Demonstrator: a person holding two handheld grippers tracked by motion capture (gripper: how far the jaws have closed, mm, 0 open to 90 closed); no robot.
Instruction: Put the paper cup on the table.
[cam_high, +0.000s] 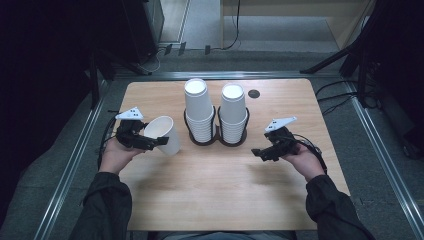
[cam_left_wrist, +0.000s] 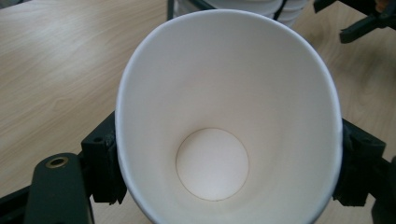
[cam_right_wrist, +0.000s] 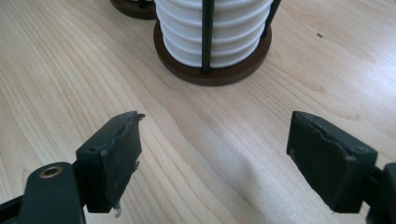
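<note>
Between the fingers of the left gripper (cam_high: 161, 142), a single white paper cup (cam_high: 164, 134) is being held by its sides, tilted with its open mouth facing back toward the hand; in the left gripper view the fingers (cam_left_wrist: 103, 164) are pressing on opposite walls of the cup (cam_left_wrist: 224, 126), squeezing its rim slightly oval. Just beyond those fingers, two stacks of cups (cam_high: 216, 110) are sitting in a dark twin holder (cam_high: 217, 141) on the desk (cam_high: 220, 190). The right gripper (cam_high: 257, 153) is hovering with its fingers (cam_right_wrist: 112, 154) spread wide apart and gripping nothing, the nearer stack (cam_right_wrist: 212, 30) standing ahead of them. Judging from this, one cup is already separated and in hand, while placing it somewhere, on a stack or on the desk, is seemingly what is remaining.
</note>
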